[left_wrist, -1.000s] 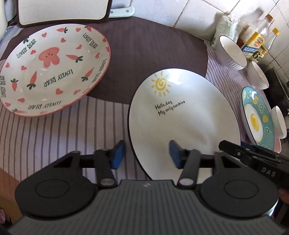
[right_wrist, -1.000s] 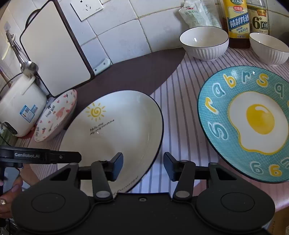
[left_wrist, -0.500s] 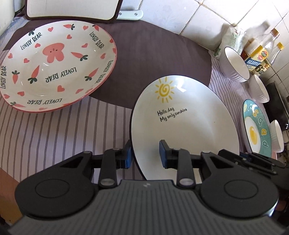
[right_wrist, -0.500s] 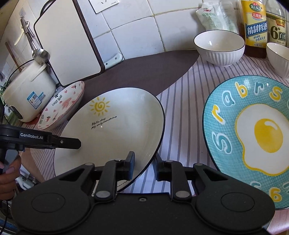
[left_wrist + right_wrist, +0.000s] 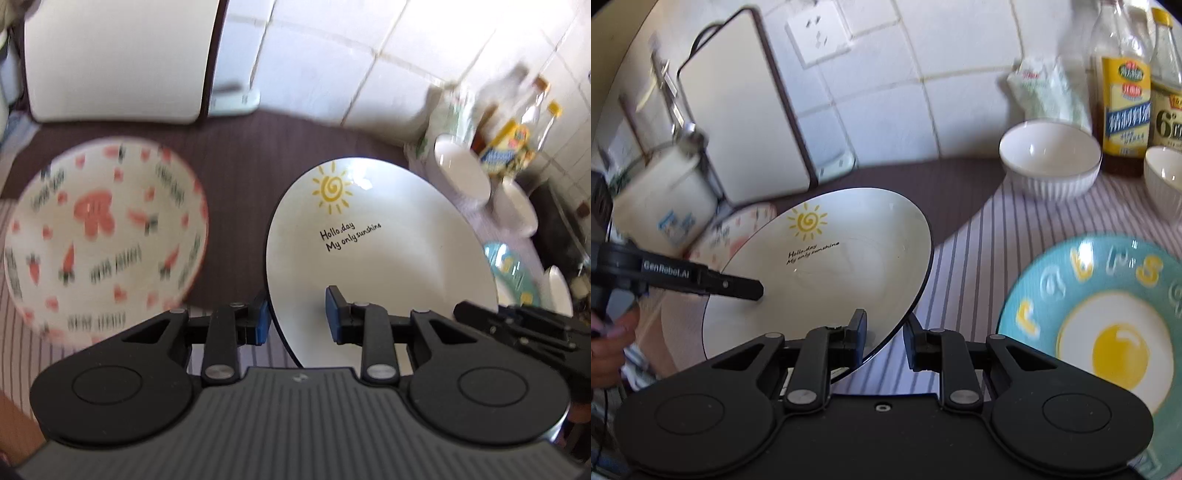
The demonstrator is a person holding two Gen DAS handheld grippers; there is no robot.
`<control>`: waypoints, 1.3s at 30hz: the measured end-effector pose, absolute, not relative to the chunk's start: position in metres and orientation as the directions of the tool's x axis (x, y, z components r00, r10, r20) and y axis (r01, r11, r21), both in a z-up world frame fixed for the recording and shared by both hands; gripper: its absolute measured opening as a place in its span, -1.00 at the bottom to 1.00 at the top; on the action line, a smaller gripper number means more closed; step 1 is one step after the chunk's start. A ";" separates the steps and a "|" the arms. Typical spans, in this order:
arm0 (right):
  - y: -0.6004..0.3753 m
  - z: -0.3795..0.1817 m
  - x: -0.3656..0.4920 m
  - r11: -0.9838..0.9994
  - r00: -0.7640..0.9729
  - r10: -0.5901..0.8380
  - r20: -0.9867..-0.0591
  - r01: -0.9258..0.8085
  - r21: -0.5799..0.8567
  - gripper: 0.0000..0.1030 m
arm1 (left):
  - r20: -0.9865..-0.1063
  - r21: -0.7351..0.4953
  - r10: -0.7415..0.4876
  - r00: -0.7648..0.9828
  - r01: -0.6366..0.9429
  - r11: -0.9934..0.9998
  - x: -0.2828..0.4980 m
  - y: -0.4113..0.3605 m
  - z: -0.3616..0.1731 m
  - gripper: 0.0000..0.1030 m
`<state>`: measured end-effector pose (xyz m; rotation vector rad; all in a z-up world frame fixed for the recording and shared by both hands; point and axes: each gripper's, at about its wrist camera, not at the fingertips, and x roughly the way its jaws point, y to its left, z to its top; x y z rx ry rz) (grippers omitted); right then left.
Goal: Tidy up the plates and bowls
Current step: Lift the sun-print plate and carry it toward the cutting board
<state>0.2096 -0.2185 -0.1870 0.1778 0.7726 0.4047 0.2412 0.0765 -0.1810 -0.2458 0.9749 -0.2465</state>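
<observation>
Left wrist view: the sun plate (image 5: pixel 376 254) sat tilted between both grippers, apparently clear of the striped cloth (image 5: pixel 33 325).
Left gripper (image 5: pixel 297 317): jaws narrowed onto the plate's near-left rim.
Right gripper (image 5: pixel 884 338): clamped on the opposite rim, so the wide plate stayed balanced from two sides.
Neighbours: carrot plate (image 5: pixel 103 236) lay just left, egg plate (image 5: pixel 1108 332) right, likely stacking targets.
Bowls (image 5: pixel 1051 158): behind, near the bottles (image 5: pixel 1124 107).
</observation>
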 end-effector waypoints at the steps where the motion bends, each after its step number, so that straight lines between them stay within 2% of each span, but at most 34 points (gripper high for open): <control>1: -0.218 -0.184 0.215 0.908 0.649 0.419 -0.635 -0.293 0.300 -0.49 | -0.773 -0.314 -0.317 0.550 0.103 0.944 0.248 0.077 -0.176 -0.46; 7: -0.217 -0.169 0.254 0.904 0.676 0.426 -0.601 -0.296 0.307 -0.49 | -0.746 -0.268 -0.293 0.598 0.133 0.954 0.289 0.075 -0.160 -0.46; 12: -0.212 -0.167 0.287 0.901 0.672 0.434 -0.600 -0.307 0.308 -0.49 | -0.732 -0.259 -0.261 0.629 0.097 0.961 0.319 0.075 -0.162 -0.46; 23: -0.206 -0.197 0.330 0.895 0.618 0.443 -0.649 -0.273 0.352 -0.48 | -0.792 -0.235 -0.214 0.572 0.038 0.971 0.364 0.077 -0.195 -0.46; 39: -0.185 -0.216 0.366 0.918 0.566 0.396 -0.723 -0.268 0.293 -0.44 | -0.841 -0.206 -0.162 0.516 -0.029 0.978 0.391 0.080 -0.233 -0.43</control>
